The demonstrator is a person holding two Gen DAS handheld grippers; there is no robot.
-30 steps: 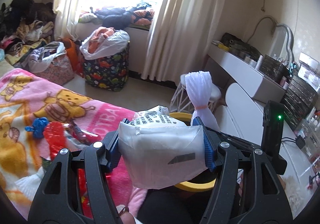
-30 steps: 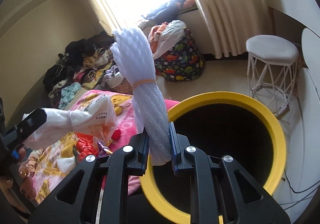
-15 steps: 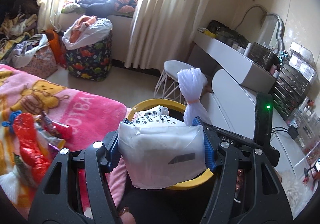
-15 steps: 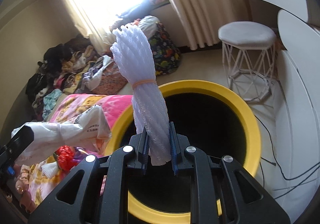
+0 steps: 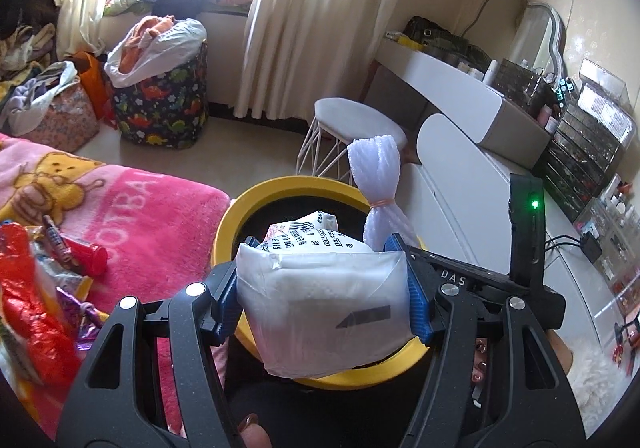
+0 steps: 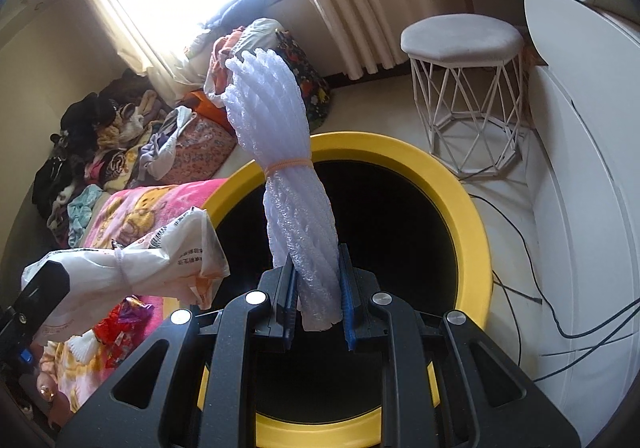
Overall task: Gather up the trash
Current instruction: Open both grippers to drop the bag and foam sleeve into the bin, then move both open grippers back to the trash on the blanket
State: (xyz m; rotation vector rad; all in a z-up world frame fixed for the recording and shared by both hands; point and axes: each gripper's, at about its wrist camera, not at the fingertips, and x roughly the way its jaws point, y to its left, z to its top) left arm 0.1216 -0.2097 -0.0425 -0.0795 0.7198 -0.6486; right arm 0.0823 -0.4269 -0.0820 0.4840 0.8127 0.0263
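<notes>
Both tongs hang over a round bin with a yellow rim (image 6: 460,183) and a dark inside. The left gripper (image 5: 324,288) is clamped on a white plastic bag (image 5: 320,308) with black print on it. The blue pads press on both sides of the bag, and it sits right above the bin's mouth. The right gripper (image 6: 318,300) is squeezed tight on a bundle of white foam net (image 6: 288,167). An orange rubber band goes round the middle of the bundle. The bundle stands up out of the tongs, over the bin.

Beside the bin lies a pink blanket (image 5: 140,203) with shiny red wrappers (image 5: 28,296) on it. A white stool (image 6: 464,83) stands on the floor behind the bin.
</notes>
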